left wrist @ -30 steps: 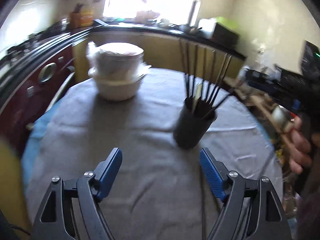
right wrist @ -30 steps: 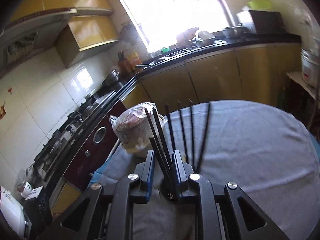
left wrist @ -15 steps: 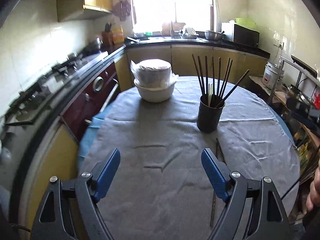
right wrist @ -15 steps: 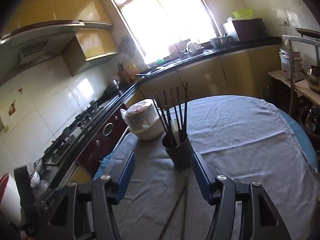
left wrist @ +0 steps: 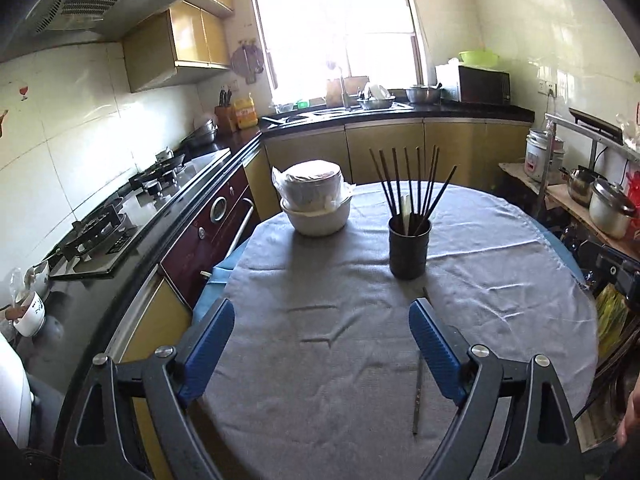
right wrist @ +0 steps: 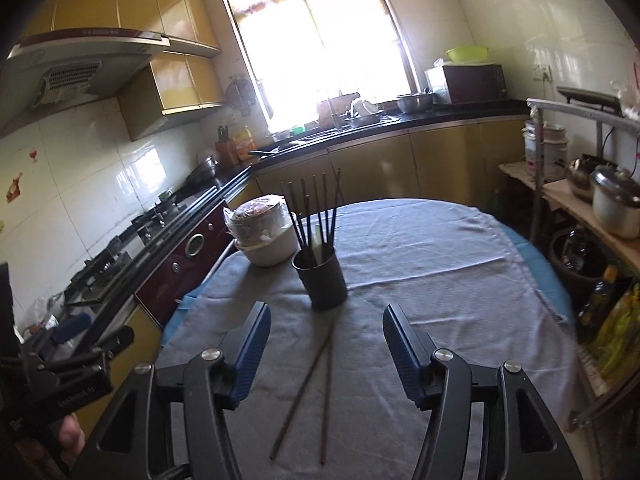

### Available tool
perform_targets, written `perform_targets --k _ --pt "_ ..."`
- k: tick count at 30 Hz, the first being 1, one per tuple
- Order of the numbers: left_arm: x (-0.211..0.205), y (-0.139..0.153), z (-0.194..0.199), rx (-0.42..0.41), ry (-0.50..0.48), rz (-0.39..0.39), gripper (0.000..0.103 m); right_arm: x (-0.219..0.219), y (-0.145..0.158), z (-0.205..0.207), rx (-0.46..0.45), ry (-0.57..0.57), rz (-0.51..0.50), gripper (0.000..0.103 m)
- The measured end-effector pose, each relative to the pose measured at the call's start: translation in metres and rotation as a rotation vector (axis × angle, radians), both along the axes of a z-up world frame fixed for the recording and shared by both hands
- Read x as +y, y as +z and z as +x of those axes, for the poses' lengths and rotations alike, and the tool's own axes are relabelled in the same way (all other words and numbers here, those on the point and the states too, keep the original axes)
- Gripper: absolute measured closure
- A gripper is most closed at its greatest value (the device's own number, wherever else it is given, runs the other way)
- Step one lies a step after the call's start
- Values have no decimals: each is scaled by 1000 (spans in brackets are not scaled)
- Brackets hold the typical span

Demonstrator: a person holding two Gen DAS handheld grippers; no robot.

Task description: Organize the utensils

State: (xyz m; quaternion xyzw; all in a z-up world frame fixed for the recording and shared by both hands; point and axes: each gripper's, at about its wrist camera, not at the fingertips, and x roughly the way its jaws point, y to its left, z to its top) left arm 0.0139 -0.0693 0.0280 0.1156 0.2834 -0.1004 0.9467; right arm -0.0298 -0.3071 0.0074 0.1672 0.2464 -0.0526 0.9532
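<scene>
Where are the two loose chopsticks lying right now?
In the right wrist view the two loose chopsticks lie flat on the grey tablecloth, crossing near their far ends just in front of the black utensil holder, between the open right gripper's fingers.

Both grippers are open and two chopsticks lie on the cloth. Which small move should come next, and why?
Probably lower the right gripper onto the two loose chopsticks. They lie flat on the grey cloth in front of the dark holder, almost between its open jaws, and the others already stand in the holder. The left gripper is empty too.
</scene>
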Motion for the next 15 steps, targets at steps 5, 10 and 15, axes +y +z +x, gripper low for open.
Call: perform_targets --k 5,10,15 --pt "-2 6 -13 -20 8 10 14 4 10 -18 -3 -7 -19 42" --pt "-1 8 -17 -26 23 15 14 13 11 -27 0 -4 -39 40" --pt "2 5 -14 -13 37 15 14 15 6 -24 22 -11 -37 40"
